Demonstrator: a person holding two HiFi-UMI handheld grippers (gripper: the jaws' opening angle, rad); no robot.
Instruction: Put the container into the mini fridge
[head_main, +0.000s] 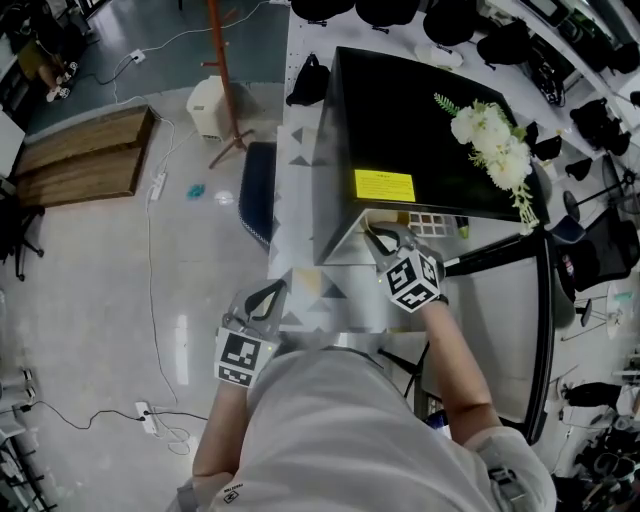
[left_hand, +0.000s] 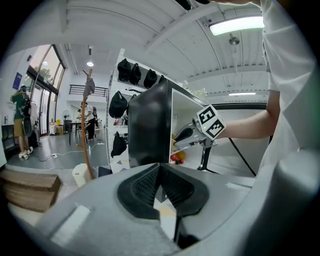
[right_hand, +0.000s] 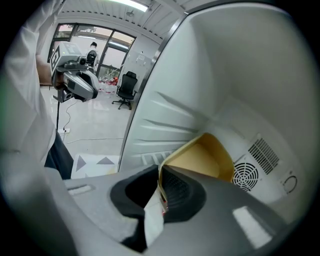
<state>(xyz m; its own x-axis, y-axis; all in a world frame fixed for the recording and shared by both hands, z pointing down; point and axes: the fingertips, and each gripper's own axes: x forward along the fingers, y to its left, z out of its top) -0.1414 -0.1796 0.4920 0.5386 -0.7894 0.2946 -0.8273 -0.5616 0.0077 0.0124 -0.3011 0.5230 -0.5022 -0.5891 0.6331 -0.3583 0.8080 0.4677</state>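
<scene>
**Head view.** Your right tongs reach into the open front of the black mini fridge, which stands on the desk. The fridge's top edge hides whatever they hold. Your left tongs hang lower, over the patterned desk edge and close to your body, apart from the fridge. A bunch of white flowers lies on the fridge's top, and a yellow label sits near its front edge. A wooden coat stand rises from the floor beyond the desk.

**Left gripper view.** Your left tongs are closed, pad tips meeting, with nothing between them. Ahead stands the fridge's dark side. Beyond it your right tongs poke into the white interior.

**Right gripper view.** Your right tongs are clamped on the near rim of the tan container. The thin wall is pinched between the pads and the open bowl extends ahead. The container is inside the fridge, with white walls around it. A round fan grille in the back wall is just to its right. Your left tongs show outside, to the left.
</scene>
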